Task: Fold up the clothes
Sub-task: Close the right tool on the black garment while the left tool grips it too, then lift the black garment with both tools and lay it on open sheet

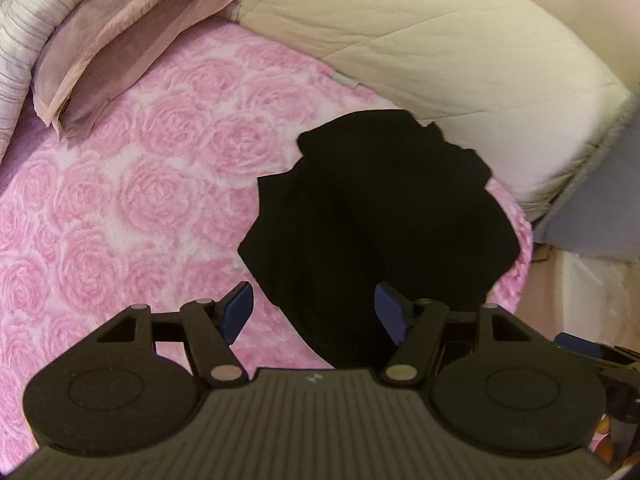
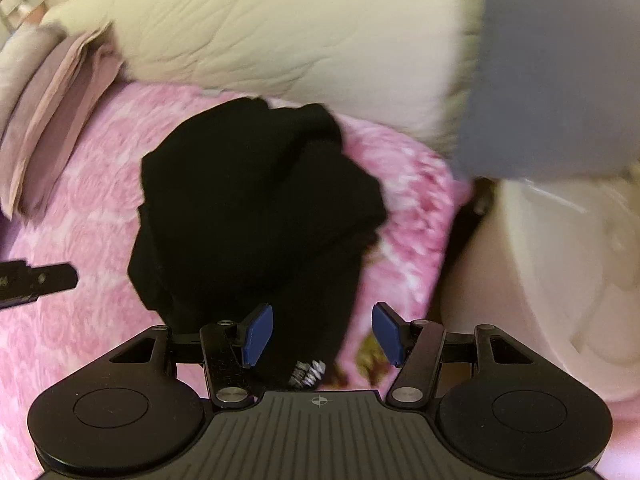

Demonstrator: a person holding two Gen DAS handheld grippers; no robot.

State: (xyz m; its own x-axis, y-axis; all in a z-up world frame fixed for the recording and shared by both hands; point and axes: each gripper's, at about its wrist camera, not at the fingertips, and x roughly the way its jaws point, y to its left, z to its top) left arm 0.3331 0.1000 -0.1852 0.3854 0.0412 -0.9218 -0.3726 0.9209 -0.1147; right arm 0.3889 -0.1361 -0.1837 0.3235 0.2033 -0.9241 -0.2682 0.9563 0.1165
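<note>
Black garment [image 1: 372, 216] sits bunched on the pink bed [image 1: 120, 200], cream quilt at its 12 o'clock. Left tongs [image 1: 316, 312] and right tongs [image 2: 322, 334] both spread, empty. Looks like pre-grab; an edge needs finding.

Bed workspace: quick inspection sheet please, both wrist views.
Surface: pink rose-pattern blanket on a bed.
Job's things: black garment, crumpled in a heap, unfolded; small white print near its lower edge in the right wrist view.
Clutter: mauve pillow, cream quilt, grey fabric.
Grippers: left gripper and right gripper open, holding nothing.
Cables: nothing seen.
Surroundings: white surface past the bed edge, blurred.
</note>
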